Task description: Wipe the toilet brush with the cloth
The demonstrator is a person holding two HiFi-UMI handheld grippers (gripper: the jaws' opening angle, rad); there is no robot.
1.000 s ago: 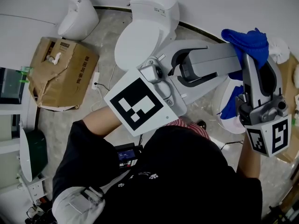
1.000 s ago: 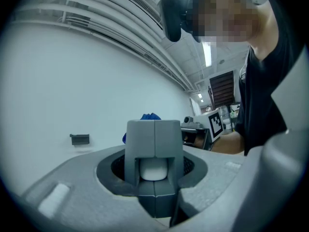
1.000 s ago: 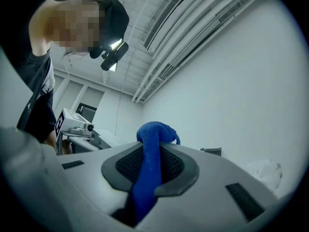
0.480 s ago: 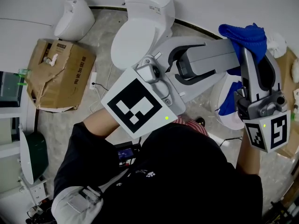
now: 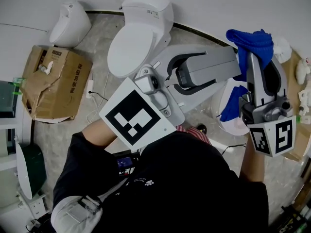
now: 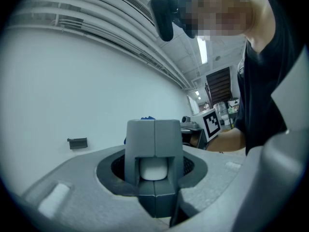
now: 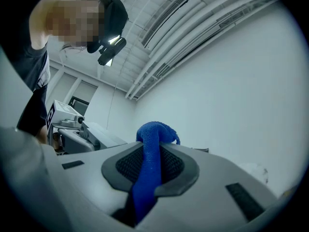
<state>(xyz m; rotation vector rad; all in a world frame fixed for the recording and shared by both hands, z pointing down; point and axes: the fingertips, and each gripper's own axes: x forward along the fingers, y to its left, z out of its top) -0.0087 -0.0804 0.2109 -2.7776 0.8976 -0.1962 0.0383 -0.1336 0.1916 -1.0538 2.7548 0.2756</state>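
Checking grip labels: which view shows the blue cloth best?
Right gripper view: the blue cloth fills the middle, pinched in the jaws of the right gripper. Head view shows it bunched at that gripper's tip and hanging below. Left gripper view shows only a blue sliver in the background.

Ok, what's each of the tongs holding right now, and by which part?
Right tongs pinch the blue cloth mid-length, ends loose either side. Left tongs clamp a grey part of what's probably the toilet brush; which part can't be told.
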